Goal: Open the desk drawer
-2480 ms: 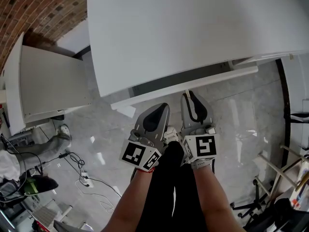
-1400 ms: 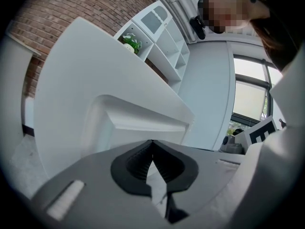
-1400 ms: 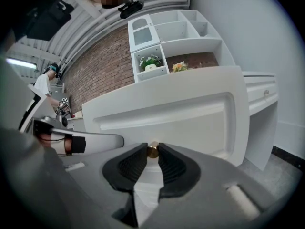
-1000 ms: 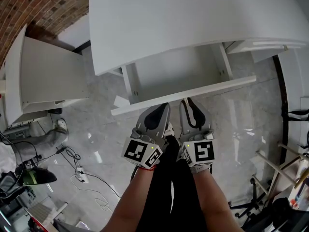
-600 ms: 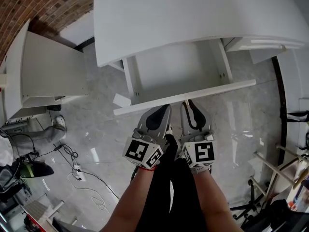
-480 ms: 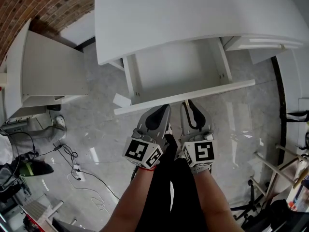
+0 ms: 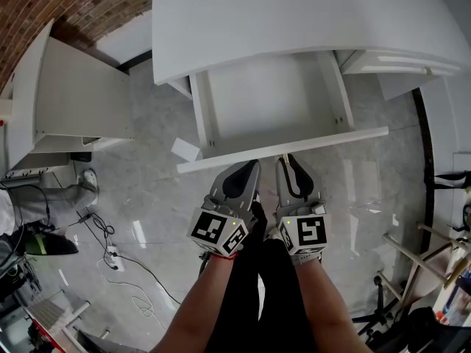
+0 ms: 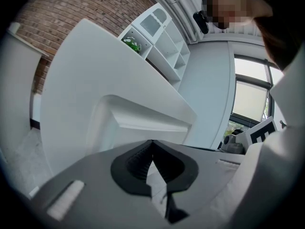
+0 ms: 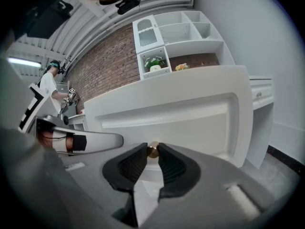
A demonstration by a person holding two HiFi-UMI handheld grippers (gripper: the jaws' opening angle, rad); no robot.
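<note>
The white desk fills the top of the head view. Its drawer stands pulled out, its inside bare, its front panel nearest me. My right gripper is shut on the small brass knob at the middle of the drawer front; in the right gripper view the pads of that gripper pinch the knob from both sides. Just to its left, my left gripper is shut with nothing between its jaws. In the left gripper view that gripper points at the drawer front, close to it.
A second white desk stands at the left, beside a brick wall. Cables lie on the marble floor. Metal legs show at the right. Behind the desk rises a white shelf unit. A person stands far left.
The drawer has slid out from almost closed to well open, with my right gripper still shut on its knob. Both grippers drew back toward me together.
</note>
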